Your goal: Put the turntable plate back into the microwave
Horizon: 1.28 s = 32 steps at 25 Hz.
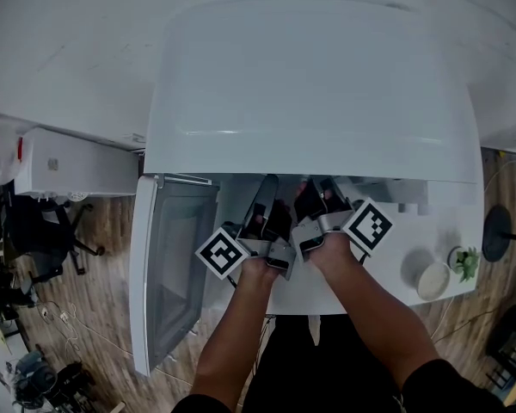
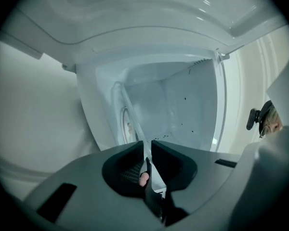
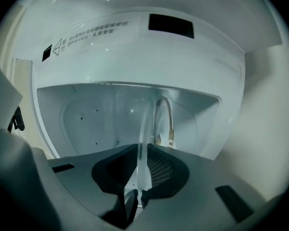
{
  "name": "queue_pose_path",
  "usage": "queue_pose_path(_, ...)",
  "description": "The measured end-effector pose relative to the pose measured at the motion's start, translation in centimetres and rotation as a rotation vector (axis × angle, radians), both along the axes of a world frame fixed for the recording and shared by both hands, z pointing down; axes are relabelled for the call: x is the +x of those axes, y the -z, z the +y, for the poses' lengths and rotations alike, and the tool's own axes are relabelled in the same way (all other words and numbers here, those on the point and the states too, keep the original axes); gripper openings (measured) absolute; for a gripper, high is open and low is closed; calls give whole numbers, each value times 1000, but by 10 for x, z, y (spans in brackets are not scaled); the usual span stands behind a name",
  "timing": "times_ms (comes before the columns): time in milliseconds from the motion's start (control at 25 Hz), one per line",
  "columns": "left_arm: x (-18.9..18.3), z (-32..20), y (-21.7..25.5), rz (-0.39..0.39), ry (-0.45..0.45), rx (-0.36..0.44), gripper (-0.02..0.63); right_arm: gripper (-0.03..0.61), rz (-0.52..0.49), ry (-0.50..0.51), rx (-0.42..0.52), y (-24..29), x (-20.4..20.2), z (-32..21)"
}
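The white microwave (image 1: 310,84) stands with its door (image 1: 168,265) swung open to the left. Both grippers reach into the cavity mouth side by side. The clear glass turntable plate (image 2: 130,114) is held on edge, its rim pinched by my left gripper (image 2: 148,146) and running up into the white cavity (image 2: 183,105). My right gripper (image 3: 143,150) is shut on the same plate (image 3: 145,124), whose far rim curves up inside the cavity. In the head view the left gripper (image 1: 267,198) and right gripper (image 1: 321,194) hide most of the plate.
A small white bowl (image 1: 433,280) and a little green plant (image 1: 464,263) sit on the white table (image 1: 387,269) right of the microwave. A white box (image 1: 69,163) stands at the left, with an office chair (image 1: 34,231) on the wooden floor below.
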State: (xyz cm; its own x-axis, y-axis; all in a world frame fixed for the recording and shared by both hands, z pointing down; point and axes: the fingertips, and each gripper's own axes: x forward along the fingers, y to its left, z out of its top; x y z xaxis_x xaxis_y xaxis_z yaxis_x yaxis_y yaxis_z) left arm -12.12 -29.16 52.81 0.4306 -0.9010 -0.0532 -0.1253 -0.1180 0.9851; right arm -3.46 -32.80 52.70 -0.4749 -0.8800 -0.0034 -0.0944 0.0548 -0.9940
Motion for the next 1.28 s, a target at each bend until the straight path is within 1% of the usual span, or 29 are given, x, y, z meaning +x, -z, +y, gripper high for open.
queue_pose_path(40,-1,2,-2,-11,6,1,51,66,14,-1,-1,0,0,0)
queue_pose_path(120,-2,3,-4,-28,17,0,48,69,57,9,3,2,-2,1)
queue_pose_path(200,-2,2,-7,-33,24,-11,44,85,135,31,-9,0,-2,4)
queue_pose_path(280,-2,3,-10,-29,31,-21,40,115,228,65,-34,-7,-2,12)
queue_pose_path(360,-4,5,-13,-31,43,-29,37,123,299,102,-51,-13,-1,22)
queue_pose_path(440,-5,5,-16,-32,56,-32,34,113,345,128,-59,-18,0,31)
queue_pose_path(480,-5,4,-16,-34,58,-30,32,95,363,134,-56,-18,1,35)
queue_pose_path(520,-5,4,-16,-38,58,-30,32,90,376,138,-49,-18,2,38)
queue_pose_path(600,-4,4,-18,-45,58,-36,32,81,402,146,-20,-15,4,42)
queue_pose_path(680,-4,5,-20,-52,66,-46,32,61,456,163,32,-8,5,47)
queue_pose_path(800,-7,12,-21,-92,82,-52,21,15,607,217,134,0,3,60)
queue_pose_path(920,-13,24,-22,-195,80,-53,21,15,772,271,264,13,-1,72)
queue_pose_path(1000,-16,29,-14,-296,68,-13,21,17,853,288,341,25,-3,79)
queue_pose_path(1160,-16,42,14,-532,34,103,21,17,992,303,467,49,-8,91)
queue_pose_path(1280,-10,56,32,-744,-4,180,21,17,1049,306,526,66,-9,102)
